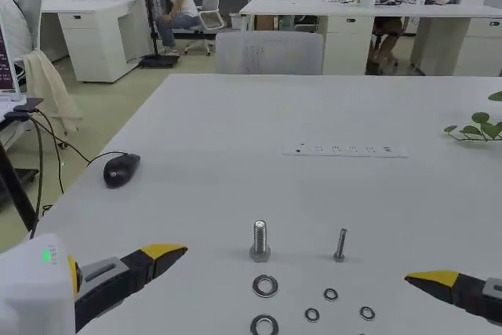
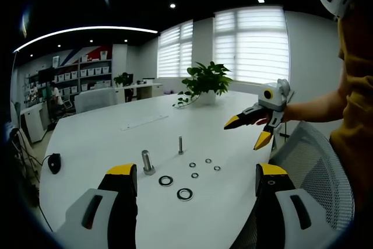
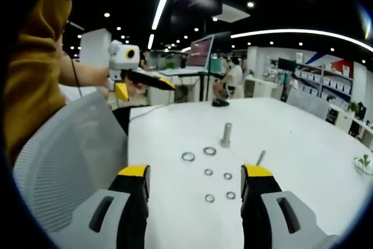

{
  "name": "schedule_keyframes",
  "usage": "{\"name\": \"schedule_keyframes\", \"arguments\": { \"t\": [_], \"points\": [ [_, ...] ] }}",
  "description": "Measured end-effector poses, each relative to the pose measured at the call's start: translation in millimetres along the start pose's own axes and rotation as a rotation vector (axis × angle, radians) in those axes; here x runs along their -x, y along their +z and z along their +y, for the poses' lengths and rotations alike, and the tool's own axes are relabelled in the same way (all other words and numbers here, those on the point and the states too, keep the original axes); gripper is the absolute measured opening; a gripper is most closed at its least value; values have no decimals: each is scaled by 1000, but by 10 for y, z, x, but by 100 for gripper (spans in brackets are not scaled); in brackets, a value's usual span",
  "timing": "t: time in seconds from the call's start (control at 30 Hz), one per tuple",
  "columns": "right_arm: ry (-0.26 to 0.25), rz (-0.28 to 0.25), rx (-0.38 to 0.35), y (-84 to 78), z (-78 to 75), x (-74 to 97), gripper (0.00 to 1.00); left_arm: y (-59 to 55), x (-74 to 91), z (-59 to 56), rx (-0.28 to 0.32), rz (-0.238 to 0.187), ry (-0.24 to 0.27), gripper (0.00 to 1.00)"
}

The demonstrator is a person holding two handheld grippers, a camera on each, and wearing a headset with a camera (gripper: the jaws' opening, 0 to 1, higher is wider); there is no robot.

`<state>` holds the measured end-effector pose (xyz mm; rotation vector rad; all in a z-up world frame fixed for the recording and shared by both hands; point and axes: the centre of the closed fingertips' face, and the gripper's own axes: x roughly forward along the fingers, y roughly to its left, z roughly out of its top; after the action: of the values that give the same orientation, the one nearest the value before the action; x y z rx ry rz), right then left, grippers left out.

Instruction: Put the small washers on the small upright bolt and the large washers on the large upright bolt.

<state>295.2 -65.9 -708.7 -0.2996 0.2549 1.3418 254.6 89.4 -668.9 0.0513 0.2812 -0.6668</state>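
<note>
Left gripper (image 2: 196, 172) and right gripper (image 3: 196, 172): jaws spread, nothing held. Two large washers (image 1: 265, 285) and three small washers (image 1: 330, 294) lie flat on the table (image 1: 235, 131) between the fingertips, untouched. Beyond stand the large bolt (image 1: 260, 241) and small bolt (image 1: 340, 245).

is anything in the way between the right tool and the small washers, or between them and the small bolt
Nothing visible does. The open right tool hovers beside the three small washers, bare table between. The small bolt stands just beyond them; the large bolt and large washers sit off to one side.
</note>
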Motion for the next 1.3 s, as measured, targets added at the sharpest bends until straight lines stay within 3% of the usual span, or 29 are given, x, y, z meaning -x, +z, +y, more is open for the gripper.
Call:
{"name": "schedule_keyframes", "arguments": {
  "t": [0.83,1.3],
  "points": [
    [19,24,8,-53,20,-51,64,-26,-23,-27,1,8,-4,83],
    [13,27,15,-49,26,-12,63,-21,-13,-109,-7,12,-14,82]
  ]
}}
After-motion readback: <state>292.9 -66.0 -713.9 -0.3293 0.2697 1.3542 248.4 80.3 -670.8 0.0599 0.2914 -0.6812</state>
